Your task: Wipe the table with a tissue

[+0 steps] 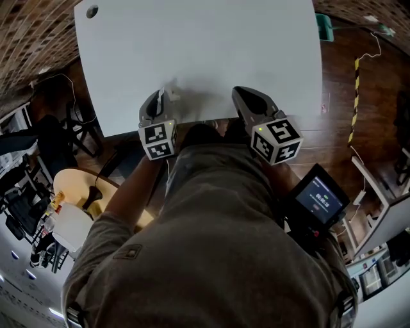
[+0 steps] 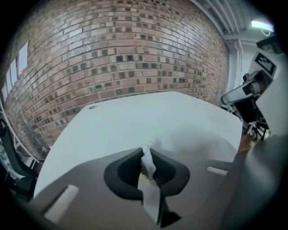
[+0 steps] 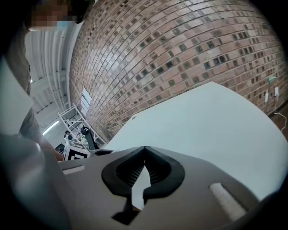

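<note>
A white table (image 1: 211, 45) fills the upper middle of the head view. My left gripper (image 1: 164, 96) is over the table's near edge, shut on a small white tissue (image 1: 172, 95). In the left gripper view the crumpled tissue (image 2: 147, 165) is pinched between the closed jaws of the left gripper (image 2: 146, 155), with the table (image 2: 135, 121) stretching ahead. My right gripper (image 1: 240, 93) hovers over the near edge to the right, shut with nothing in it. In the right gripper view the jaws of the right gripper (image 3: 145, 155) meet tip to tip above the table (image 3: 211, 117).
A round hole (image 1: 92, 11) sits in the table's far left corner. A brick wall (image 2: 117, 54) stands behind the table. A yellow chair (image 1: 77, 189) and cluttered gear lie at my left, a handheld screen device (image 1: 320, 200) at my right, and a yellow-black striped strip (image 1: 354, 102) marks the wooden floor.
</note>
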`<state>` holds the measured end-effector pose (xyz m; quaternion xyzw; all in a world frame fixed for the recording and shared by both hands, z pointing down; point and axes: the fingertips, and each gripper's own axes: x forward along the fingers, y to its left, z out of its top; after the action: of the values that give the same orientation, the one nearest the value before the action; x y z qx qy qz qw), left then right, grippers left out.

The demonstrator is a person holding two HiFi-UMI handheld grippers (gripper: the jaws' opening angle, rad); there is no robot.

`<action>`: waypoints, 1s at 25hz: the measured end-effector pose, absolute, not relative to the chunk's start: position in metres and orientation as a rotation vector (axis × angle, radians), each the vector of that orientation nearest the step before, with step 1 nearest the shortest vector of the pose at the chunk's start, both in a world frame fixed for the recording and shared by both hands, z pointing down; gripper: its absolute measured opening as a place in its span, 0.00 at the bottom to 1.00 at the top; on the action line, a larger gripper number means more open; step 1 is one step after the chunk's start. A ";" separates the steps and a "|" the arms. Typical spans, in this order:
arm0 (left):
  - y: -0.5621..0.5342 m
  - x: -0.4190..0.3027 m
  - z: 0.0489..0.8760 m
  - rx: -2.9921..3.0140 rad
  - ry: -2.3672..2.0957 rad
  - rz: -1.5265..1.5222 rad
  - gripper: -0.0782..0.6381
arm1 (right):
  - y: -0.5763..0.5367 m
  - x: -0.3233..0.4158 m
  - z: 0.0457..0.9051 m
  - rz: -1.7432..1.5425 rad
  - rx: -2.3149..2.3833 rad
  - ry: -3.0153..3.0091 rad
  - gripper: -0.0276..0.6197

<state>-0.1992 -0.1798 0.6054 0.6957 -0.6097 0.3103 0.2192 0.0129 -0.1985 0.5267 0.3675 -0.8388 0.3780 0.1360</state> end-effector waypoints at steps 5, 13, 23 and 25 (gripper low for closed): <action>-0.183 -0.196 0.602 1.943 -1.676 0.862 0.15 | -0.197 0.010 0.525 1.092 1.073 -2.432 0.06; -0.208 -0.144 0.602 2.051 -1.573 0.842 0.15 | -0.201 0.037 0.528 1.100 1.150 -2.402 0.06; -0.220 -0.102 0.608 2.138 -1.465 0.814 0.15 | -0.205 0.049 0.532 1.091 1.195 -2.391 0.06; -0.218 -0.110 0.609 2.117 -1.487 0.813 0.15 | -0.204 0.045 0.533 1.089 1.179 -2.398 0.06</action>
<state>-0.1101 -0.2179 0.6086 0.7626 -0.5358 0.2929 0.2135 0.0454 -0.2038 0.5327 0.4051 -0.8244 0.3742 0.1276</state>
